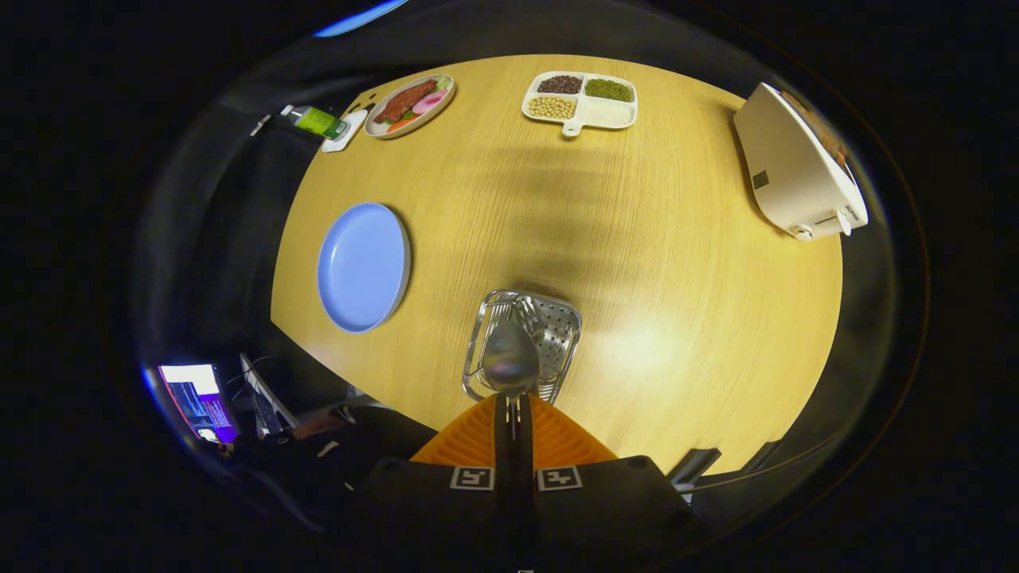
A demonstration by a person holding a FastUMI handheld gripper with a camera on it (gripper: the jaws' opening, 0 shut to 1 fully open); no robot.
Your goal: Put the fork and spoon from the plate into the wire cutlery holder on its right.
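A: Warm overhead light floods the round pale wooden tabletop (637, 239), with a soft glare patch at four o'clock of the perforated metal cutlery holder (525, 342).

B: Broad blurred shadow bands cross the wood at twelve o'clock of it. Fisheye bending is strong: the white boxy appliance (796, 171) at two o'clock curves. The shiny steel spoon (510, 360) looks soft, and the surroundings fall dark.

Wooden table (653, 263) bears plate (363, 267), holder (557, 330) (wire), toaster (796, 171).
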